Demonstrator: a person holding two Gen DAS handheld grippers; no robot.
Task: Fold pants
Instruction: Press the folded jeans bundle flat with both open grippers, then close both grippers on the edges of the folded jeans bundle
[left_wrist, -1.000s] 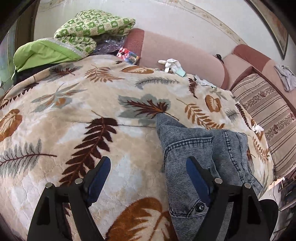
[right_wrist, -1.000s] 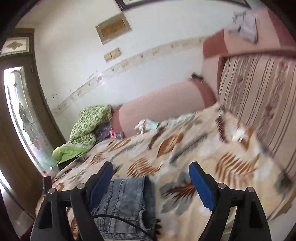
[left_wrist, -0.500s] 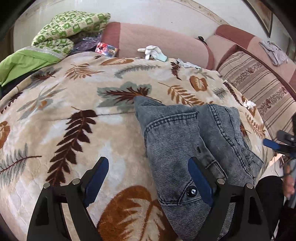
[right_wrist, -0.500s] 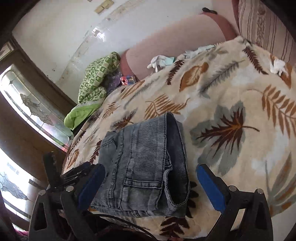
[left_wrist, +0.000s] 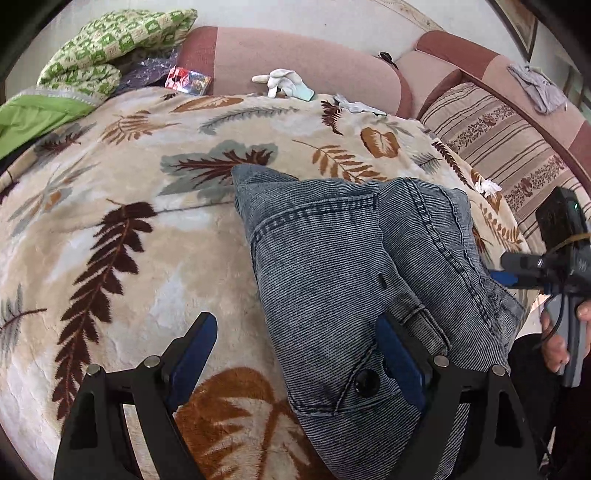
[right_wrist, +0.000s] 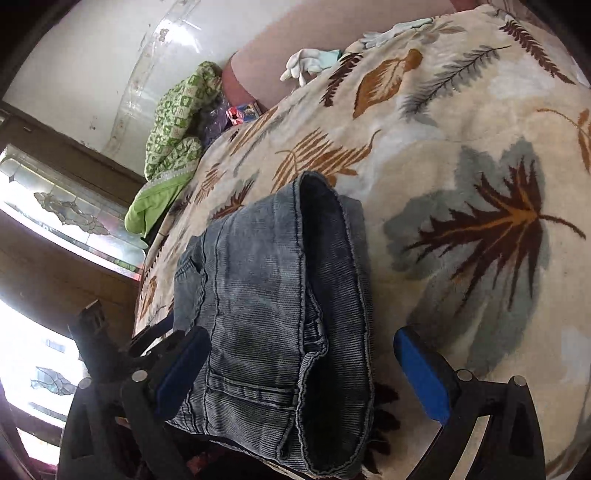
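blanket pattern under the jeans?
Cream blanket with brown, rust and grey-blue leaf prints; clearest in the left wrist view.

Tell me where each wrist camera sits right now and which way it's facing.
Left wrist: rides the left gripper, looking along its open fingers over the jeans toward the sofa back; the right gripper and the person's hand show at the right edge.
Right wrist: rides the right gripper, open, looking over the jeans toward the window; the left gripper shows at lower left.
Shared: jeans, leaf blanket, white glove, green quilt.
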